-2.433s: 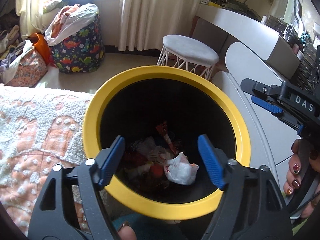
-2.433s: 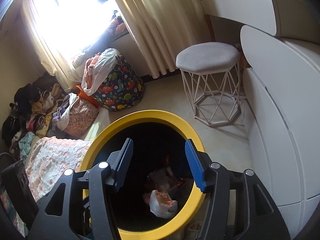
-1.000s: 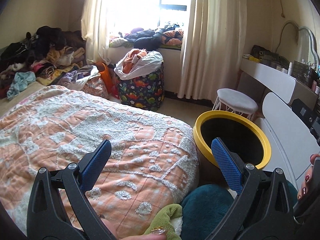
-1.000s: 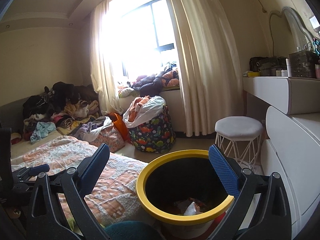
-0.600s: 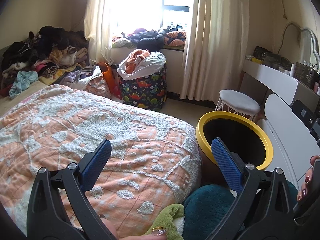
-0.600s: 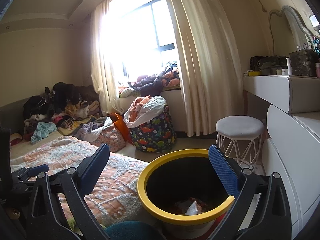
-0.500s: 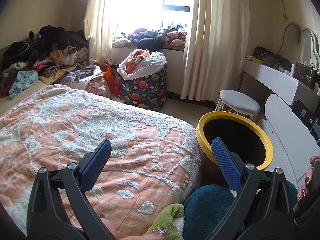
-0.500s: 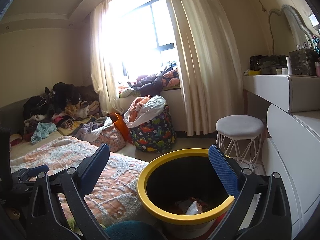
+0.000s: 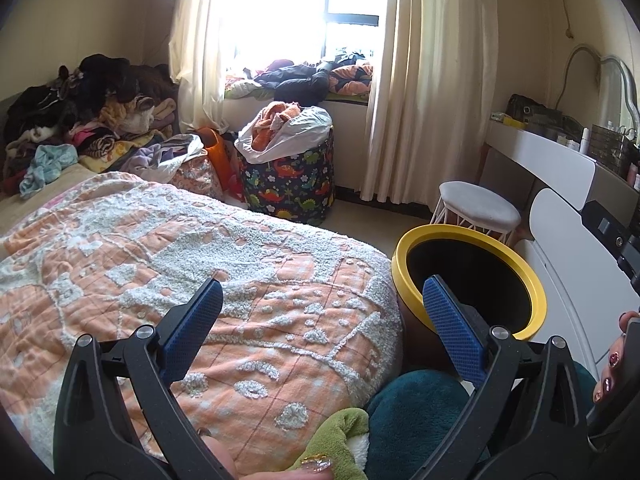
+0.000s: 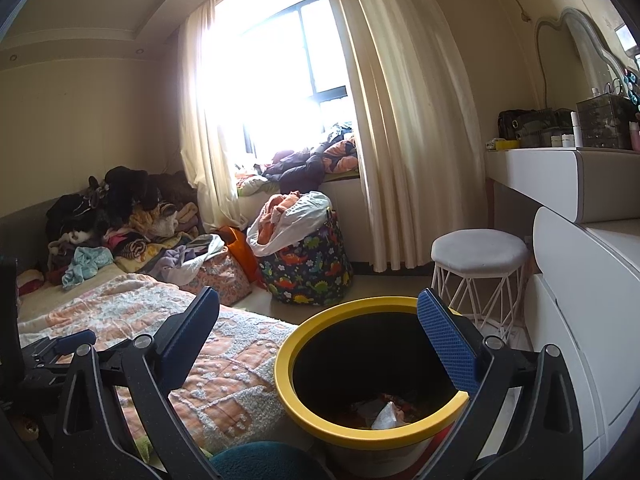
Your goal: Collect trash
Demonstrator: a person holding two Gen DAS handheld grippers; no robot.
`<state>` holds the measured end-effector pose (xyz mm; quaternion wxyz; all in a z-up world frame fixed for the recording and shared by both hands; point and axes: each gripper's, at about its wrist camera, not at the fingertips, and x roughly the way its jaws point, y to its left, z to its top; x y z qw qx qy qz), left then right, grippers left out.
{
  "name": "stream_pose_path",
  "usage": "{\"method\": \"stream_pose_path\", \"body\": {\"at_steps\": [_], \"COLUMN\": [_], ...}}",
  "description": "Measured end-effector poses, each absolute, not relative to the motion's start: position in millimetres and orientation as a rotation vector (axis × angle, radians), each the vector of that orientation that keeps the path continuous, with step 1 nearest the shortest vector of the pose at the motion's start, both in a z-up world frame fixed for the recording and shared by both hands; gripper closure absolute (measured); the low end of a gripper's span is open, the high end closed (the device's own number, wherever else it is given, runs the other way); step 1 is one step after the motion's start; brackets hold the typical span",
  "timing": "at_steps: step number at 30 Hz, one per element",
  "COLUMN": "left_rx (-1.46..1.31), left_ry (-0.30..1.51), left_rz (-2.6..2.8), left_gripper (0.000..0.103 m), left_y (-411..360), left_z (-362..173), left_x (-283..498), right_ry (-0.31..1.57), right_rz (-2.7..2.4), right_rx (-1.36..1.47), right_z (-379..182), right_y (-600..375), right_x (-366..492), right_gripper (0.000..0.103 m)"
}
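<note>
- The left gripper (image 9: 320, 326) has its blue-padded fingers (image 9: 192, 330) spread wide and grasps nothing; it hangs over the orange-and-white bedspread (image 9: 160, 264).
- The right gripper (image 10: 320, 342) is likewise released and empty, jaws wide apart over the near edge of the bed and the bin.
- The yellow-rimmed trash bin (image 10: 288, 380) stands on the floor at 5 o'clock in the right wrist view, its rim just beside the bedspread's rounded corner; crumpled white trash (image 10: 386, 414) lies in its black bottom.
- In the left wrist view the same bin (image 9: 536, 296) sits at 3 o'clock, between the bed's edge and the white dresser (image 9: 576, 264).
- A white stool (image 10: 478, 258) stands just behind the bin at 2 o'clock, leaving a narrow strip of bare floor toward the curtain (image 10: 408, 128).
- A dinosaur-print hamper (image 9: 290, 184) stands at 12 o'clock beyond the bed, well apart from the bin.
- A clothes pile (image 9: 80, 112) fills the bed's far edge at 10 o'clock.
</note>
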<state>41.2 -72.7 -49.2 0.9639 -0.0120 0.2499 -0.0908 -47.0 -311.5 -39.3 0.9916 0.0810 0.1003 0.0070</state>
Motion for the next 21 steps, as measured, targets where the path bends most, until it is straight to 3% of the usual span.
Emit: {"method": "stream_pose_path", "body": {"at_steps": [21], "left_rx": [-0.021], "left_ry": [0.514], "left_rz": [-0.165], "left_gripper": [0.011], "left_y": [-74.8], "left_z": [-50.4], "left_x": [42.8], "right_ry": [0.212], "right_rz": [0.012], "right_rx": [0.169], "right_z": [-42.8], "right_y": [-308.5], "right_x": [-47.8], "right_gripper": [0.007]}}
